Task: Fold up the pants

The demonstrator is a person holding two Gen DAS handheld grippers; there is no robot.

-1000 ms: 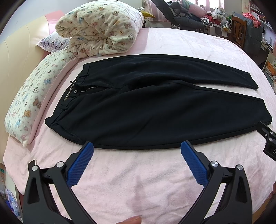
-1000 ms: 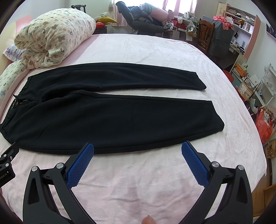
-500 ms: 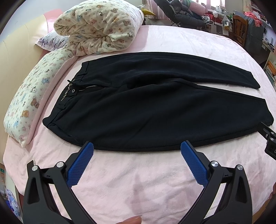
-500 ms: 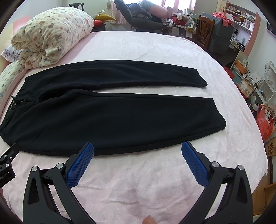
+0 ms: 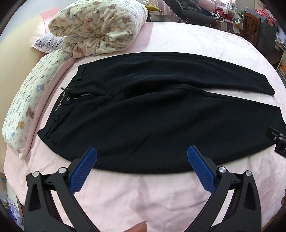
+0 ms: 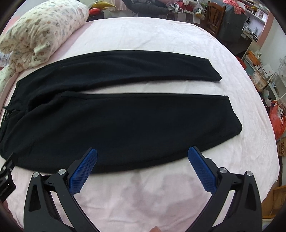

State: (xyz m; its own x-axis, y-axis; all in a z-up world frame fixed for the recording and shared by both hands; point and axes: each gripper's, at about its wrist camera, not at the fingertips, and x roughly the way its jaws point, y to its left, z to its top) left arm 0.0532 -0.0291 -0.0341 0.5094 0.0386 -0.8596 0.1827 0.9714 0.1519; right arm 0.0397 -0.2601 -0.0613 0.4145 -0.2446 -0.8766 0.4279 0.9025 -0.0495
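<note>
Black pants point(image 5: 152, 114) lie flat on the pink bed, waistband to the left, both legs stretched to the right and slightly apart. They also show in the right wrist view point(image 6: 116, 121). My left gripper point(image 5: 142, 157) is open and empty, its blue fingertips over the near edge of the hip and thigh part. My right gripper point(image 6: 142, 157) is open and empty, its fingertips over the near edge of the near leg. The right gripper's body shows at the right edge of the left wrist view point(image 5: 278, 141).
The pink bed sheet point(image 6: 143, 196) runs under both grippers. A rolled bear-print quilt point(image 5: 100, 30) and a long pillow point(image 5: 26, 105) lie at the head end, left. A wooden chair point(image 6: 214, 16), shelves and bags stand beyond the far and right sides of the bed.
Both grippers have moved forward and lower toward the pants; their fingertips now overlap the near edge of the fabric. Both jaws stay open.
</note>
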